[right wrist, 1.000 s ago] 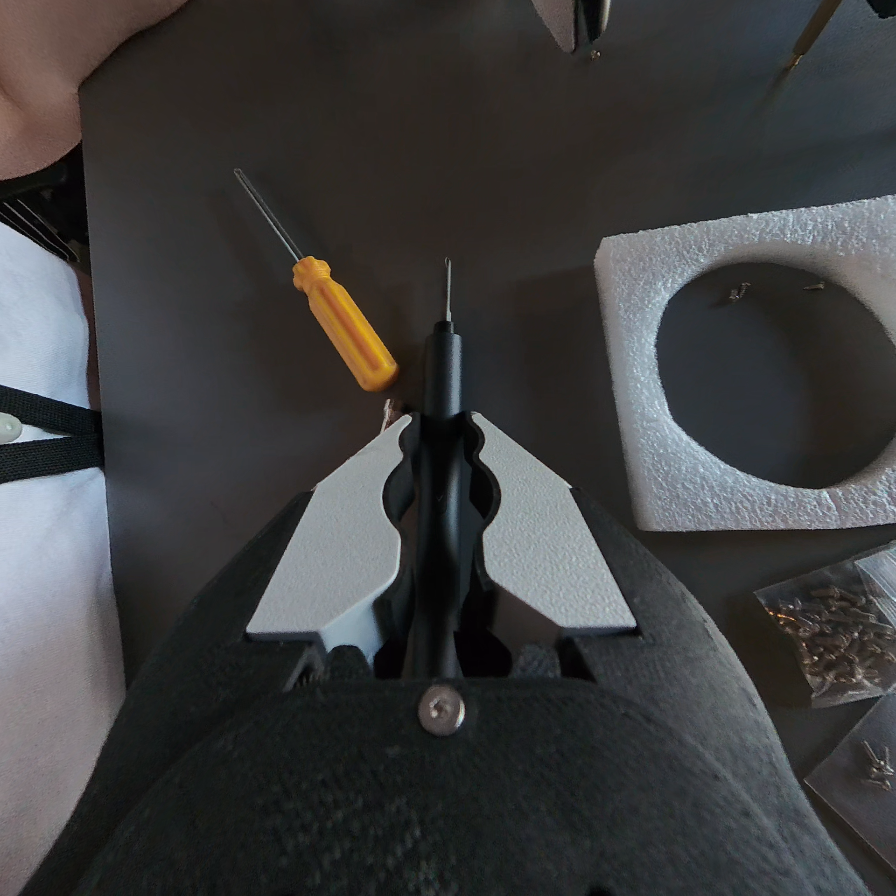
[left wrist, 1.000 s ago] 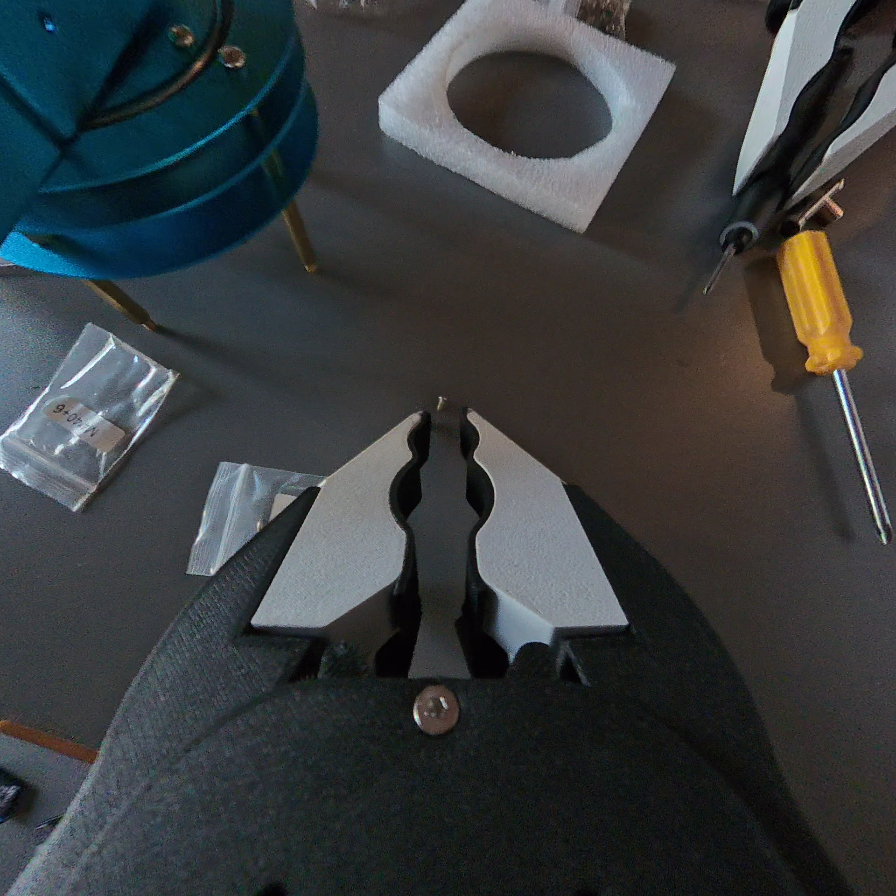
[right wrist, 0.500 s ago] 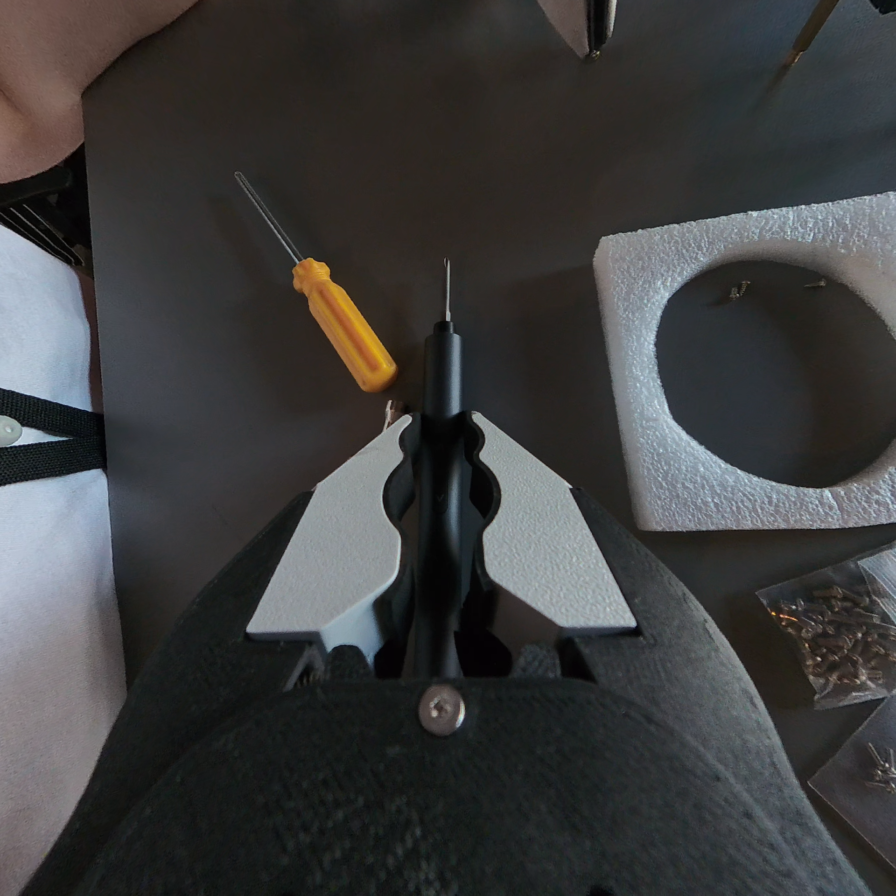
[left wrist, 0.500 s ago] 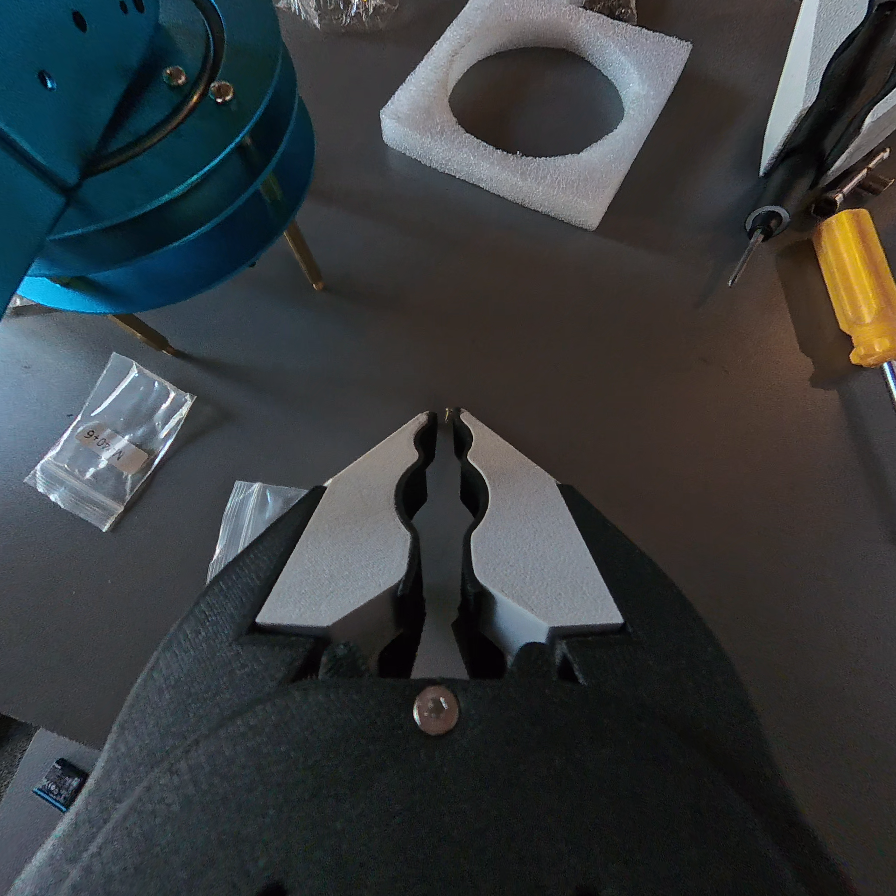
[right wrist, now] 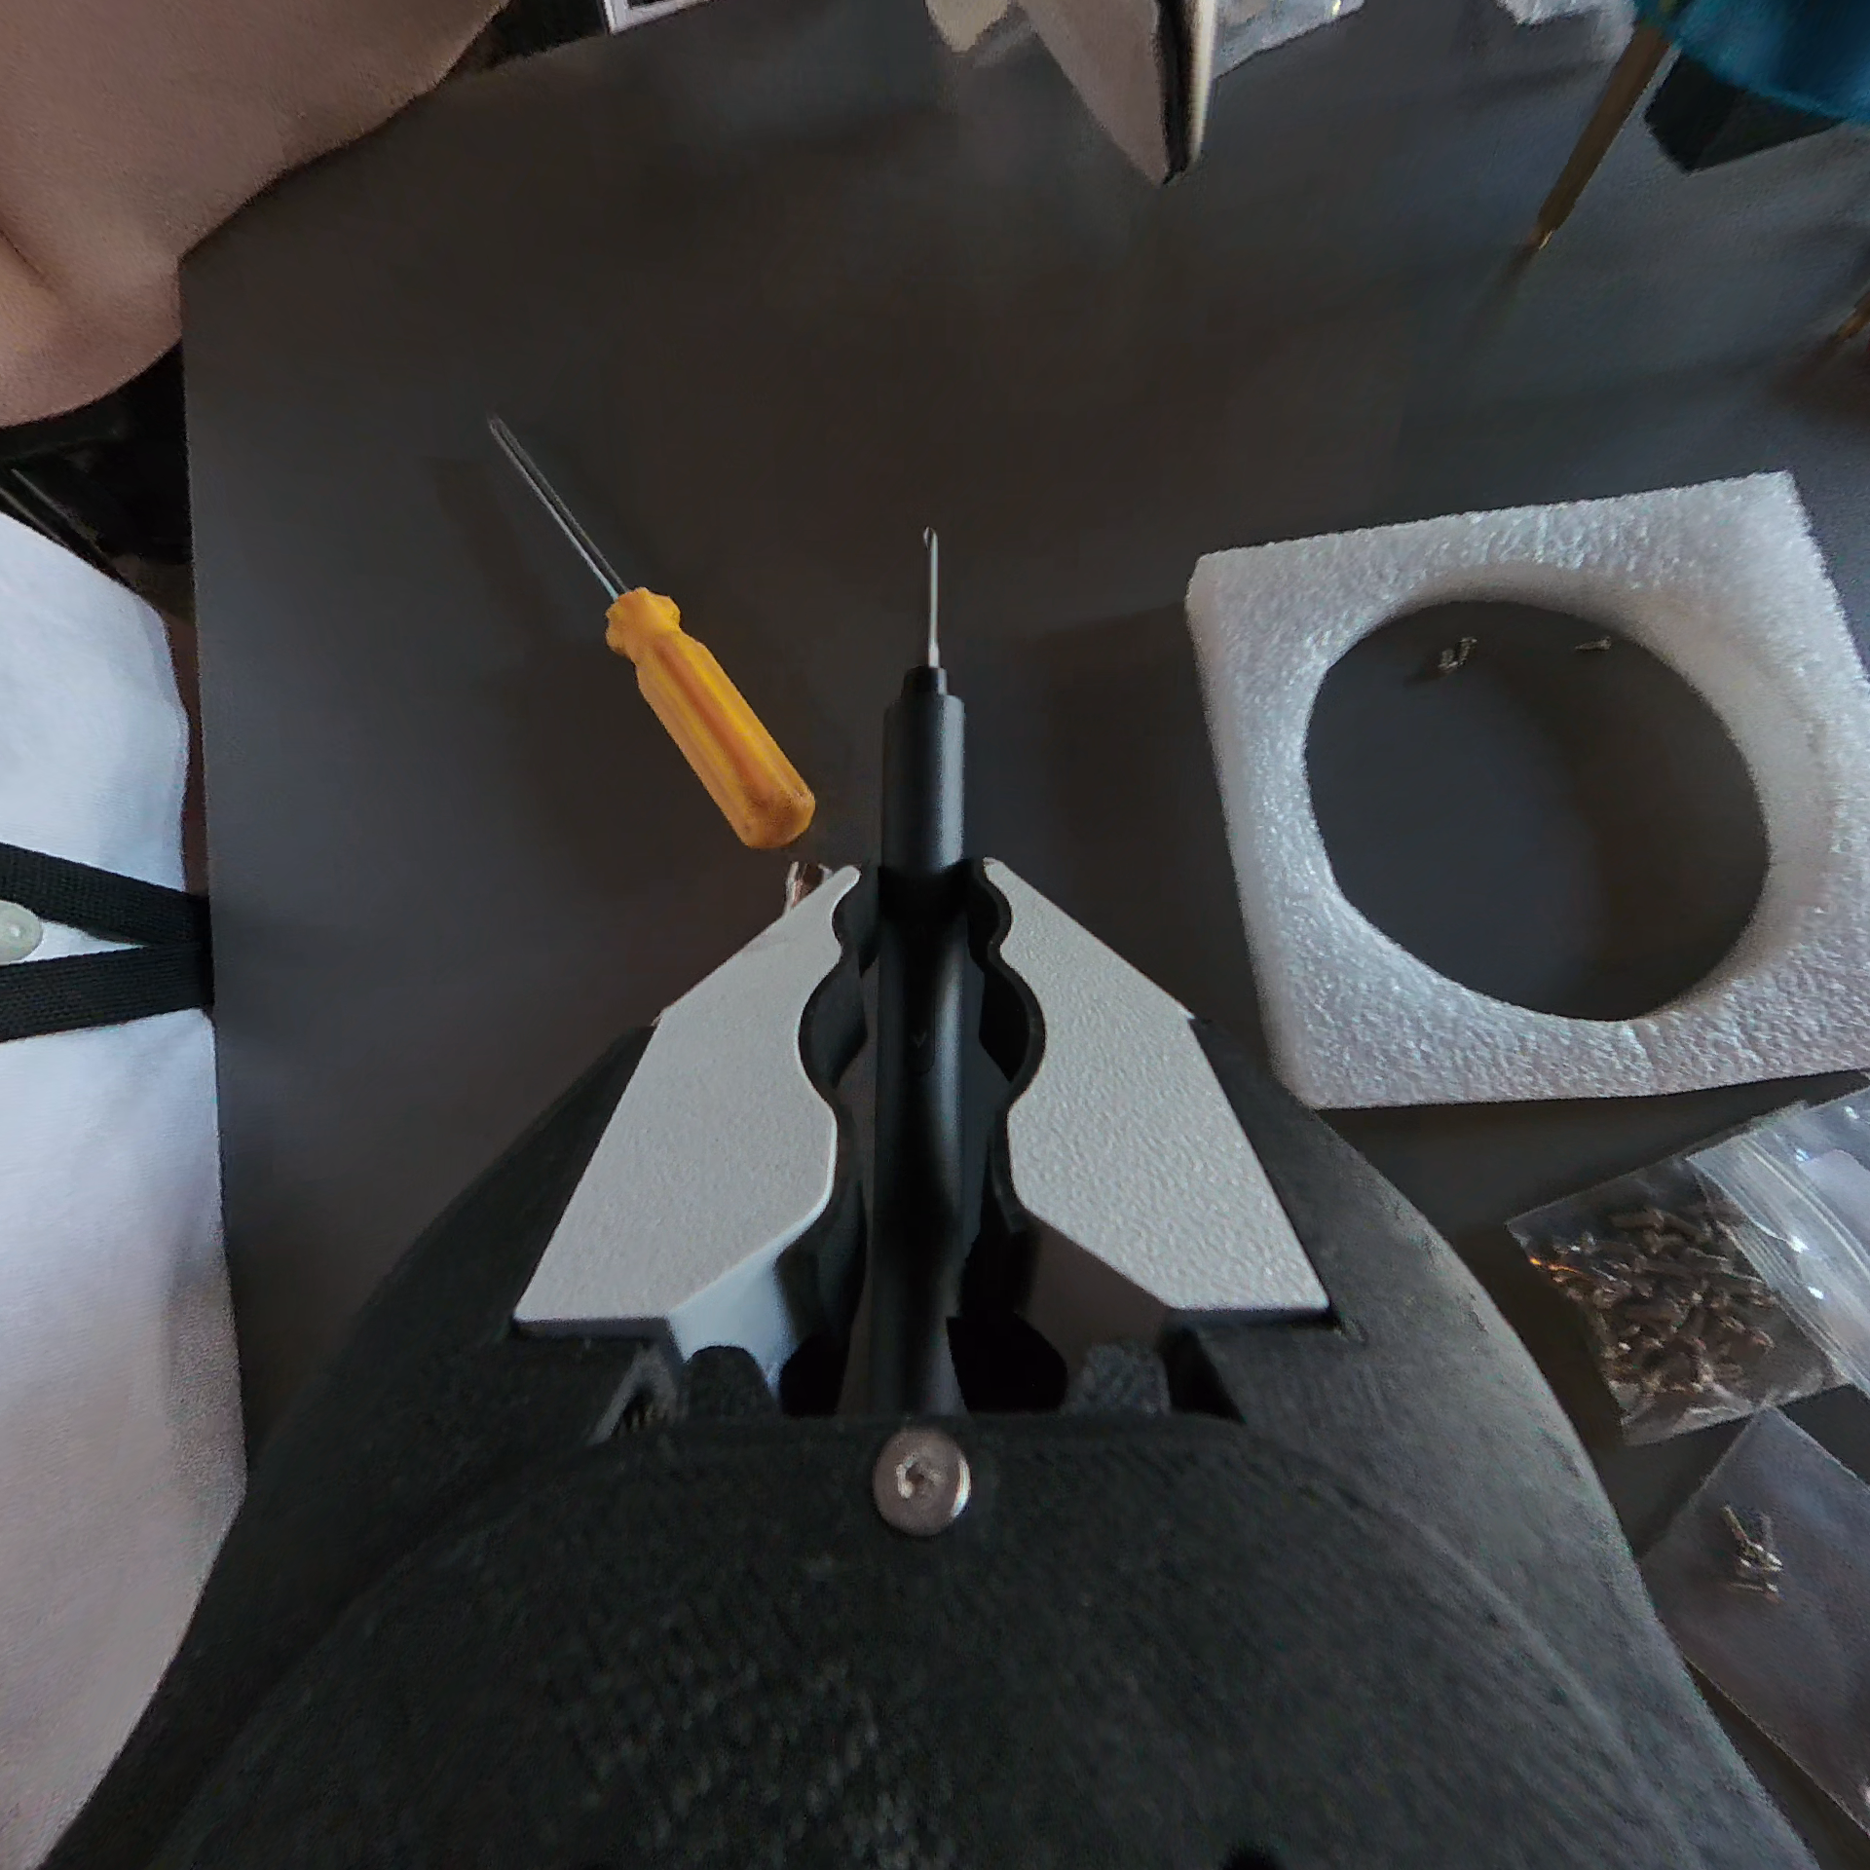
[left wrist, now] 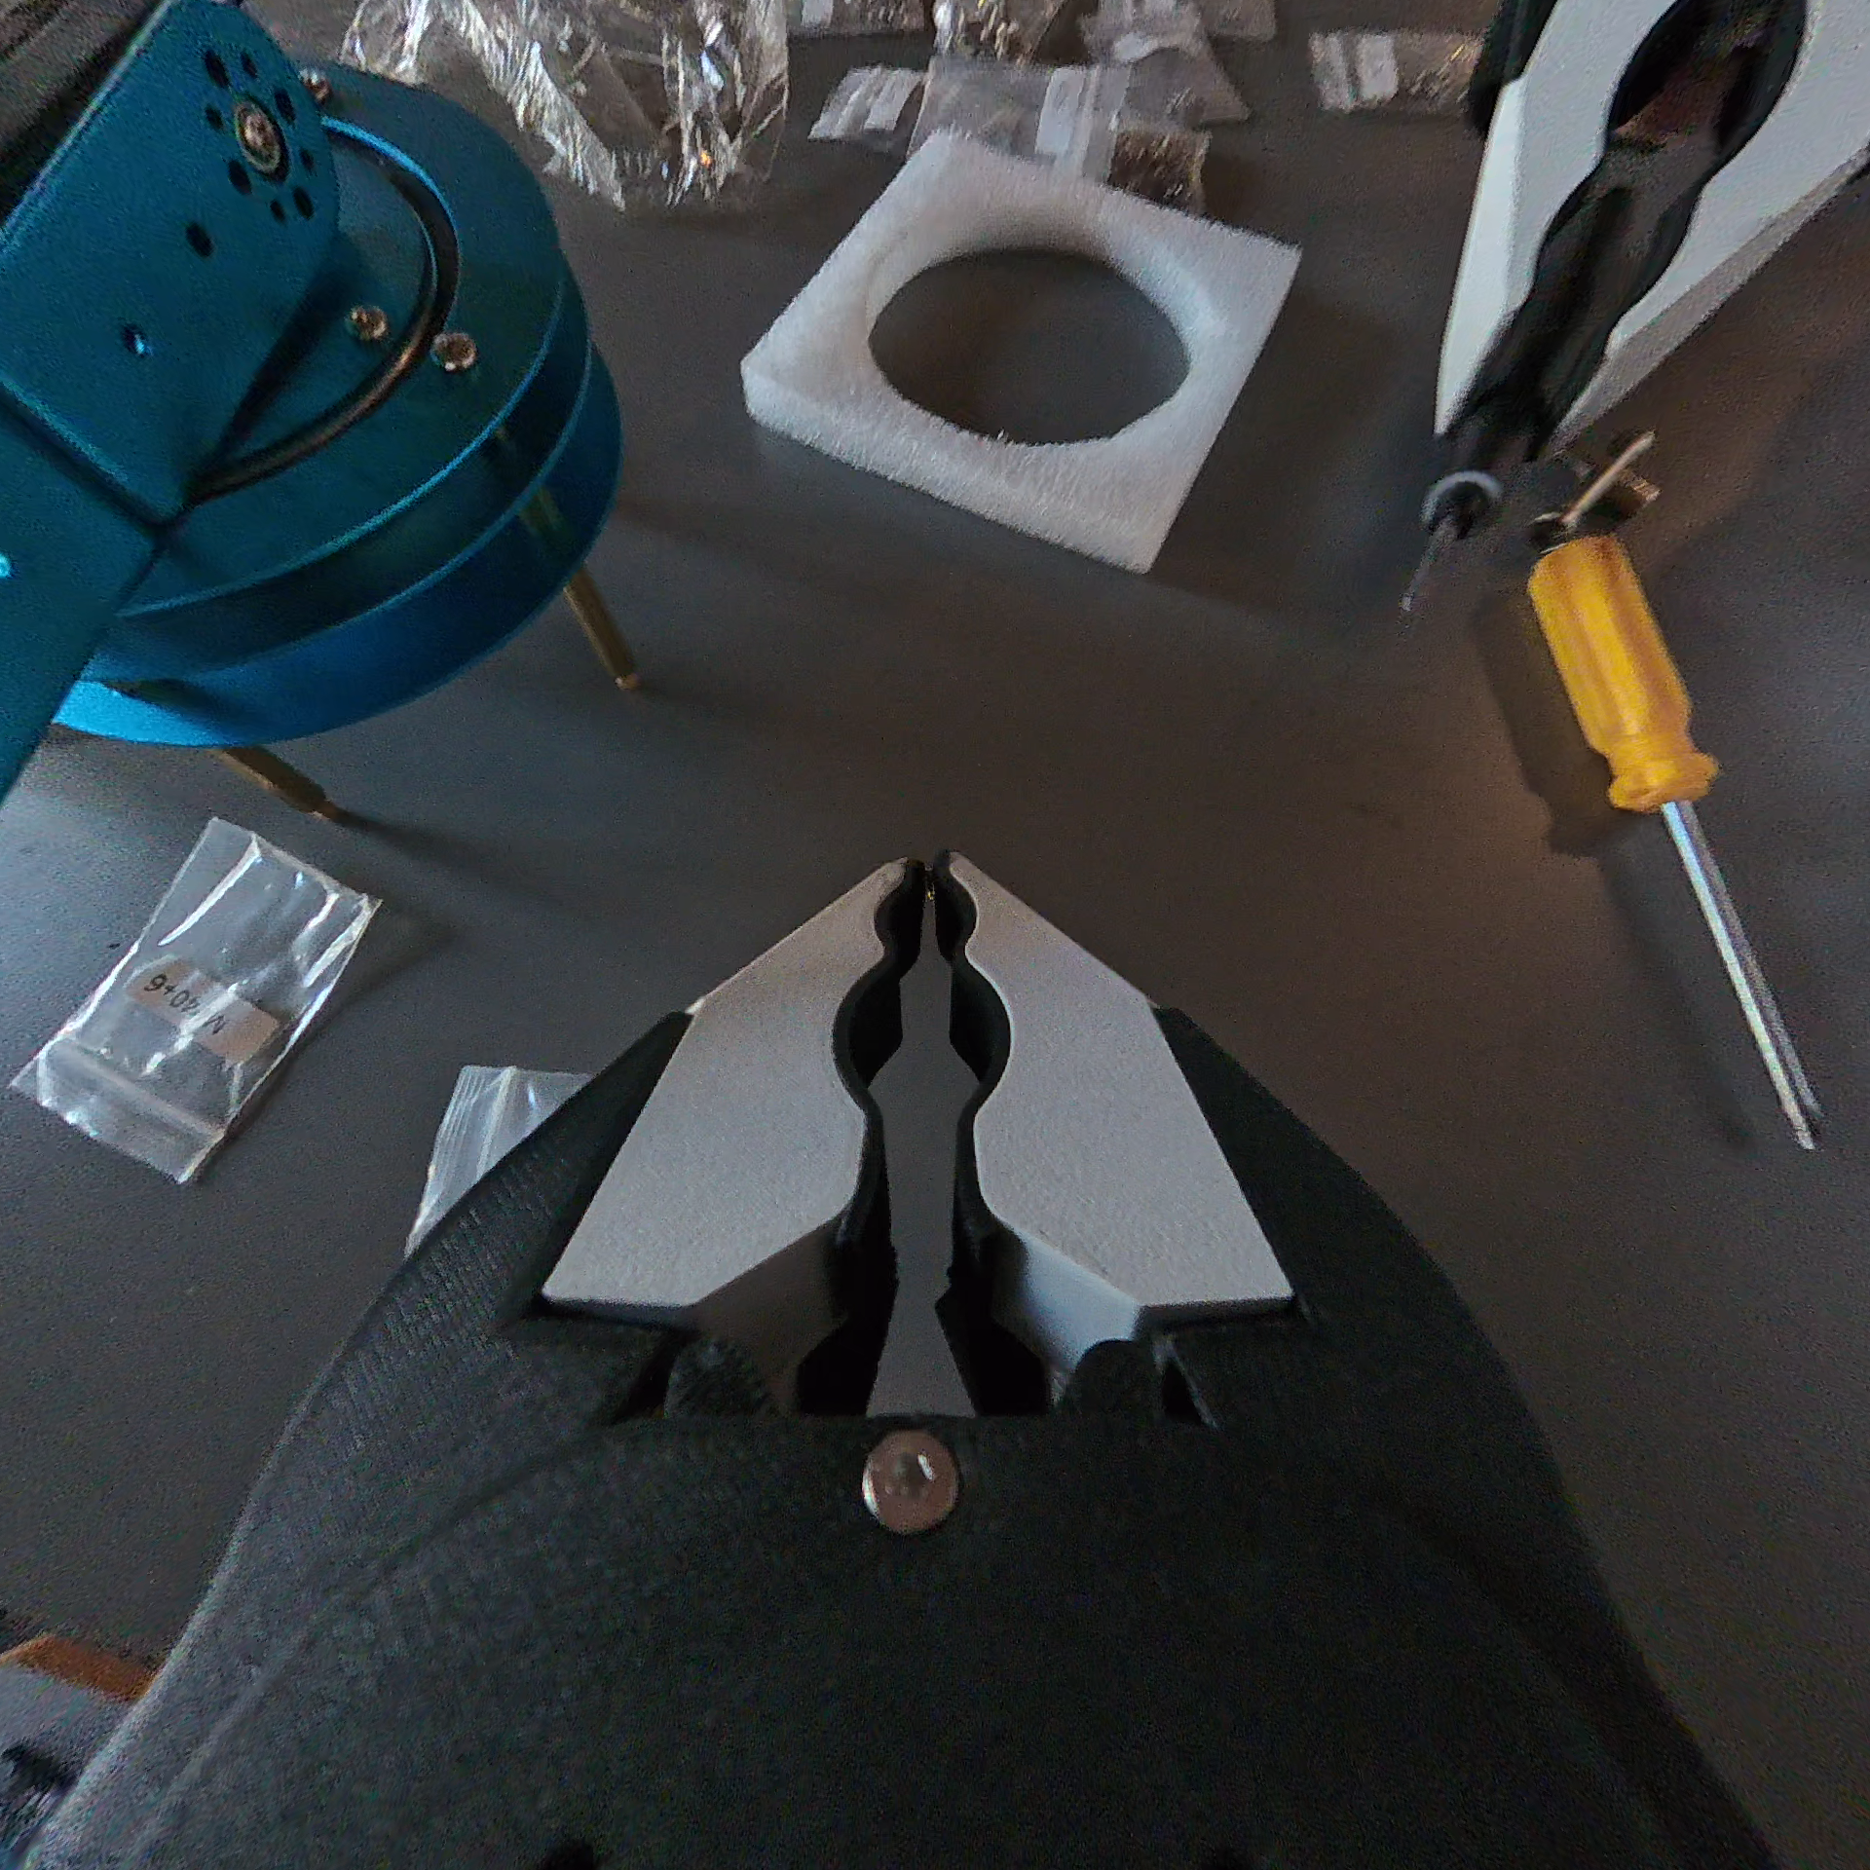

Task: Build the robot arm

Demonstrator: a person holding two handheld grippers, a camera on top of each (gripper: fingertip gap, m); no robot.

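My left gripper [left wrist: 929, 878] is shut, with a tiny brass-coloured screw [left wrist: 929, 890] pinched at the fingertips, above the dark mat [left wrist: 1113, 810]. My right gripper [right wrist: 921, 878] is shut on a black precision screwdriver [right wrist: 919, 769]; its thin bit [right wrist: 929, 587] points forward over the mat. That gripper also shows at the upper right of the left wrist view [left wrist: 1518, 445]. A yellow-handled screwdriver [right wrist: 708, 718] lies on the mat just left of the right gripper, also seen in the left wrist view [left wrist: 1619, 668]. The left gripper's fingers [right wrist: 1123, 71] show at the top of the right wrist view.
A blue metal assembly [left wrist: 304, 455] on brass legs stands far left. A white foam frame [left wrist: 1194, 263] with a round hole lies ahead; two loose screws [right wrist: 1457, 653] lie in the hole. Small plastic bags [left wrist: 192, 1002] and bags of screws [right wrist: 1670, 1305] lie about. A person's arm [right wrist: 202, 152] is at the mat's edge. Spacing between my two grippers at the tips: around 20 cm.
My left gripper's jaws have closed from a narrow gap onto the tiny screw, and the gripper has risen and drawn back. The right gripper has hardly moved.
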